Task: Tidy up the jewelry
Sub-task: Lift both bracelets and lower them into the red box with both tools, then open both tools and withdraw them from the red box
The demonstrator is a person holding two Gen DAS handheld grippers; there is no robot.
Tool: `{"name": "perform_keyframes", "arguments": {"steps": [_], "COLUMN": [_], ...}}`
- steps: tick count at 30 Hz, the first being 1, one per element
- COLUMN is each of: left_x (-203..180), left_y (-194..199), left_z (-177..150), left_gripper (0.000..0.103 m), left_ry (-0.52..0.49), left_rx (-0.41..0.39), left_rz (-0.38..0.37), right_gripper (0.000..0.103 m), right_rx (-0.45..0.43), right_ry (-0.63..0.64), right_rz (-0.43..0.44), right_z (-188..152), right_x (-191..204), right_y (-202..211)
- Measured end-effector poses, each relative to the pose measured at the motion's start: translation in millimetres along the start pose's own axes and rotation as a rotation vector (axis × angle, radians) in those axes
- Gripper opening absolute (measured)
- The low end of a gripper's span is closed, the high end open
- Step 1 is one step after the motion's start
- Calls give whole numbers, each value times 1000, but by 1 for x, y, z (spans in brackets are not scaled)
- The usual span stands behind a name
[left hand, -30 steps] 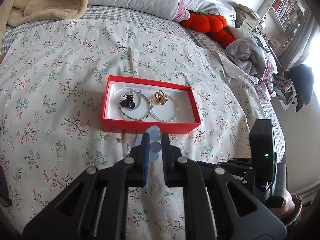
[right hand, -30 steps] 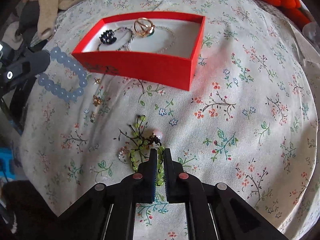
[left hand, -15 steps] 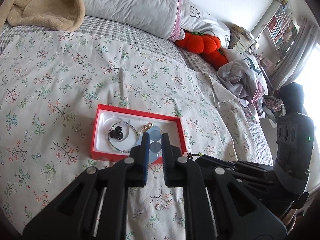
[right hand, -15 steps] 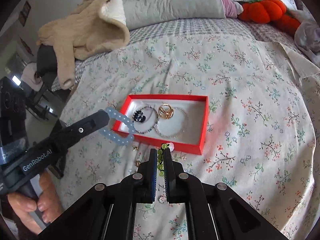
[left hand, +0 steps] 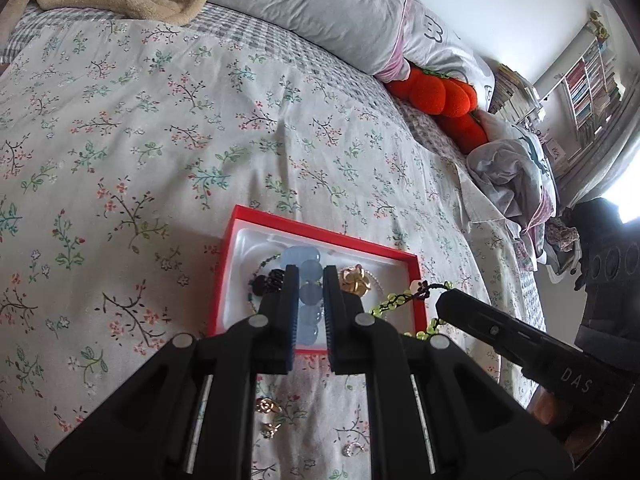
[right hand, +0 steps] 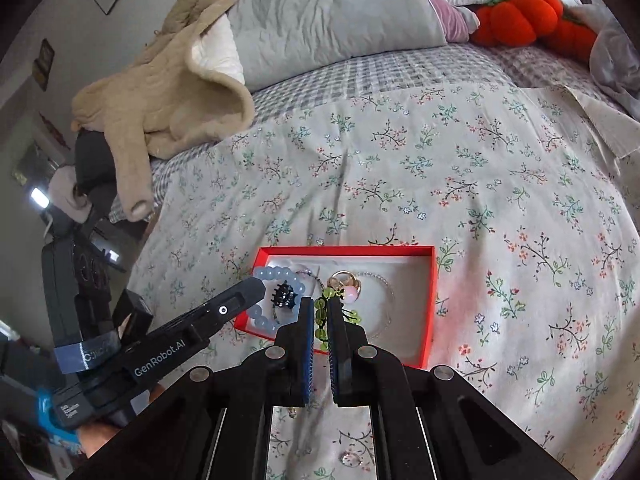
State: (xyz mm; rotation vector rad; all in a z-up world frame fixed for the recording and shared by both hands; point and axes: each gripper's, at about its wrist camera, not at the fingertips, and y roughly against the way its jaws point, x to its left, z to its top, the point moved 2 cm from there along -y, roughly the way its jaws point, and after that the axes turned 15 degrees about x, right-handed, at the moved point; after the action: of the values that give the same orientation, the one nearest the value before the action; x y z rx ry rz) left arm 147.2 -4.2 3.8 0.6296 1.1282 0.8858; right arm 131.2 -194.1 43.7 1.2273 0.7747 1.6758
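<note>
Furthest left on your floral-print bedspread (right hand: 500,184) lies the crumpled beige fleece blanket (right hand: 168,92), with the grey quilted pillow (left hand: 320,12) beside it at the head of the bed.

Your left gripper (left hand: 308,280) has its jaws pinched on the pale blue round-bead bracelet (left hand: 306,284), which hangs over the left half of the shallow red cardboard box with a white lining (right hand: 434,280). In the right wrist view, that bracelet (right hand: 276,276) loops around the black spiky hair clip (right hand: 285,295) lying in the box; whether the beads touch the lining you cannot tell.

In the middle of the box sits the gold ring (left hand: 354,280), inside a thin silver chain bangle (right hand: 384,280).

Your right gripper (right hand: 320,312) has its jaws pressed on the green-bead bracelet with black cord and a pink pearl (right hand: 330,304). The pearl hangs just beside the gold ring, over the box's middle. From the left wrist view, the green strand (left hand: 396,300) stretches across the box's right wall to the right gripper's tip.

On the bedspread near the box, on your side of it, lie small loose pieces: a gold swirl earring (left hand: 266,405), a second small gold piece (left hand: 270,429), and a silver ring (left hand: 354,448).

Far right, by the pillows, rests the orange pumpkin-shaped plush (left hand: 436,92), with a crumpled grey garment (left hand: 512,172) beyond it.
</note>
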Motion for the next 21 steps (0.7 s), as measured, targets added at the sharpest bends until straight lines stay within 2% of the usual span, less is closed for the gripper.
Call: {"name": "perform_keyframes", "arguments": {"steps": [4,9,16,21], "left_x": [13,19,15,8], "left_y": [-4,-11,-13,-7], "left_z": [2,4,4,2], "left_gripper": [13,13,13,16], "left_ry": [13,15,-12,-29], "left_rx": [3,17,17,22], "left_rz": [40,74,101,111], "right_gripper": [6,6,7,10], "right_rx": [10,43,79,89], "right_ry": [17,-1,-49,-53], "right_rz": [12,-38,-114,-105], "right_z": [6,8,6,5], "right_x": [7,-2,-26,-27], "right_y": [-18,-36,-43,-39]}}
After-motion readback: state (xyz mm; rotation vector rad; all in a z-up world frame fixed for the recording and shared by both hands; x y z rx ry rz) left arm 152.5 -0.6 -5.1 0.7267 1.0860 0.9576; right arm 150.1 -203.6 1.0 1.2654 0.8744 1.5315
